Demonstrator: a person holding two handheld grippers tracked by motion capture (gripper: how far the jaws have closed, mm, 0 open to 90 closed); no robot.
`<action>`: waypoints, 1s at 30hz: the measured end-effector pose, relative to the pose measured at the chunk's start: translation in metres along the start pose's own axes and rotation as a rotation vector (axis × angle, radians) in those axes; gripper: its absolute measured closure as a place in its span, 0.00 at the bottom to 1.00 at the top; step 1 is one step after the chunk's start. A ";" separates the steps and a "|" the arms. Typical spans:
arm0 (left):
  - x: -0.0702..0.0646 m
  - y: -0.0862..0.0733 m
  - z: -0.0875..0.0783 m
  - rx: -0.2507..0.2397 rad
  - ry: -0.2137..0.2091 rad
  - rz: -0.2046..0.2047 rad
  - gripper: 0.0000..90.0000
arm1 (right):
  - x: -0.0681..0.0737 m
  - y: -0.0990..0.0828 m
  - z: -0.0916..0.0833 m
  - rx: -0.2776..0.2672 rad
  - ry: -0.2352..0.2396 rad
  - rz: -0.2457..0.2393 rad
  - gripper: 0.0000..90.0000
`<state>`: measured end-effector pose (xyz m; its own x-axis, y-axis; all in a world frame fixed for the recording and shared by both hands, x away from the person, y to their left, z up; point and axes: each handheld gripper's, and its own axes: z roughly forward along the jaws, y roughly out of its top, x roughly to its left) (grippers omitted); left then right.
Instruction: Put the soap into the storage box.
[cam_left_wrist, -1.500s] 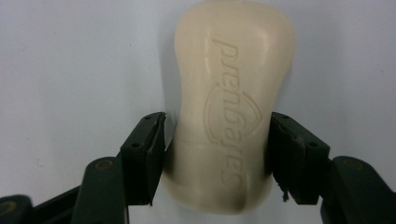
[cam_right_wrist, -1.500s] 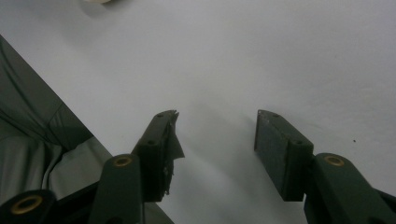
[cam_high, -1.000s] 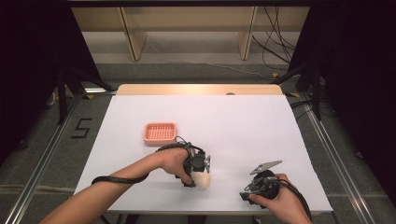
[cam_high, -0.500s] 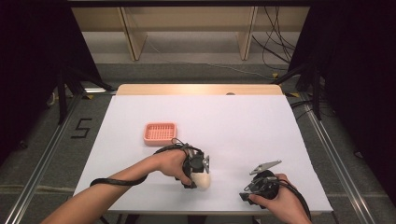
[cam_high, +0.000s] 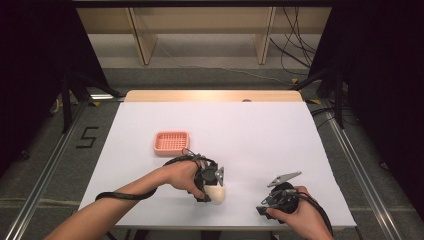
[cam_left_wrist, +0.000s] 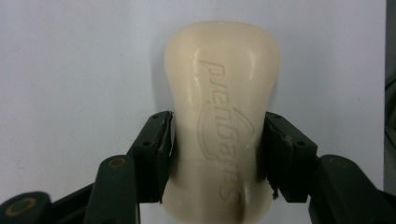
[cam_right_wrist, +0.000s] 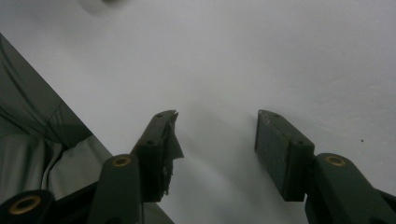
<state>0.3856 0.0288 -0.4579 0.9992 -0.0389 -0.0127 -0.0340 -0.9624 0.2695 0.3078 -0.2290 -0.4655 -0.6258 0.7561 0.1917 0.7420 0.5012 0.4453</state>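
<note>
A white counter (cam_high: 260, 130) seen from above. Low and centre in the frame, the left hand-held gripper (cam_high: 210, 186) pinches a cream bar of soap (cam_high: 216, 193) lying on the counter. In the left gripper view both black jaws press the soap's (cam_left_wrist: 223, 121) sides (embossed lettering shows on its top face). At lower right, the right hand-held gripper (cam_high: 265, 206) sits near the counter's front edge, jaws spread apart over bare white surface (cam_right_wrist: 280, 60). A pink slotted tray (cam_high: 171, 142) rests left of centre, apart from the soap.
</note>
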 end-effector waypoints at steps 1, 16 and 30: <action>0.000 0.000 0.000 0.000 0.000 0.000 0.51 | 0.000 0.000 0.000 0.000 0.000 0.000 0.54; 0.001 0.002 0.002 0.063 -0.006 0.013 0.51 | 0.001 0.001 0.000 0.007 -0.001 0.010 0.53; 0.001 0.012 0.006 0.110 -0.014 0.030 0.47 | 0.002 0.001 0.000 0.005 0.002 0.006 0.53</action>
<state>0.3859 0.0157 -0.4600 0.9973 -0.0707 -0.0198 -0.0666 -0.9845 0.1623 0.3077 -0.2272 -0.4648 -0.6217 0.7583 0.1961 0.7470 0.4986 0.4398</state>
